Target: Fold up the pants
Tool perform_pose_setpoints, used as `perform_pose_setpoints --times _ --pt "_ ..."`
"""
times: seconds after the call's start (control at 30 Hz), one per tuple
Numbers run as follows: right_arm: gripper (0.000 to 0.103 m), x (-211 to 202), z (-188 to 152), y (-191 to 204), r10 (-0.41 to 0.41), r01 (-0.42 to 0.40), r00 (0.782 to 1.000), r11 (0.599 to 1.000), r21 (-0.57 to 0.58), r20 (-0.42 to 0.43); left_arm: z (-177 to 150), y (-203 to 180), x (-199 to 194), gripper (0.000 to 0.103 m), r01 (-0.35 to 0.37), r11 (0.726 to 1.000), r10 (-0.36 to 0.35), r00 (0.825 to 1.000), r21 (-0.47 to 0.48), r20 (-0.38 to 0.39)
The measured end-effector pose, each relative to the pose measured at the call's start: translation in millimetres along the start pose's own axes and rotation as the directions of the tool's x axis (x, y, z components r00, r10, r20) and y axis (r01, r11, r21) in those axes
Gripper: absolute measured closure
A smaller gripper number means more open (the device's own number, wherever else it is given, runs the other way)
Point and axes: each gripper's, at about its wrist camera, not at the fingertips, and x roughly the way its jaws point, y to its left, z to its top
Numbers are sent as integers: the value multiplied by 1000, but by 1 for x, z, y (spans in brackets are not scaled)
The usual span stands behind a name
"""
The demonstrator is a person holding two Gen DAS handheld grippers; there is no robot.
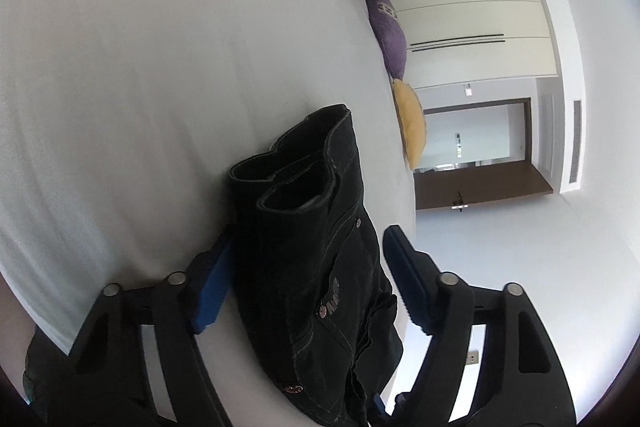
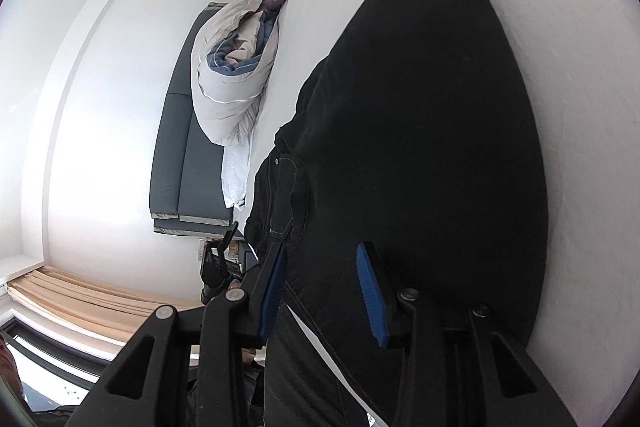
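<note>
Both hand-held grippers, left [image 1: 308,283] and right [image 2: 322,293], spread around black pants [image 2: 420,147] lying lengthwise away across the bed [image 1: 160,67].

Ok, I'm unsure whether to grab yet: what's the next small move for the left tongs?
Probably close them: the left tongs are open with the pants bunched between the blue pads, one pad not yet touching.

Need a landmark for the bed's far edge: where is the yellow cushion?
Left wrist view, right of centre: the yellow cushion sits at the white bed's edge, just below the purple cushion.
</note>
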Motion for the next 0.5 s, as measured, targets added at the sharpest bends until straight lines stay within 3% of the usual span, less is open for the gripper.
perform_pose_setpoints --times 0.03,0.1,0.17,0.3,0.43,0.5 --pt "63 -2 -1 -2 0 0 1000 1000 1 1 2 4 3 60 -10 1000 9 1000 -15 -5" --pt "64 -2 -1 -2 -9 9 1000 1000 -1 -1 3 9 10 70 -35 999 34 999 -33 -17" --pt "70 -1 -1 -2 -32 32 999 999 -3 -4 4 7 12 72 -54 998 54 998 -27 -19" --pt "83 2 0 -6 -104 104 994 994 11 -13 3 3 14 84 -83 996 83 997 -38 -6" --pt "103 5 1 -11 -187 187 982 982 28 -19 -2 -17 8 89 -128 992 128 991 15 26" --pt "103 5 1 -14 -188 188 982 981 43 -16 -6 -31 4 90 -143 989 141 989 44 41"
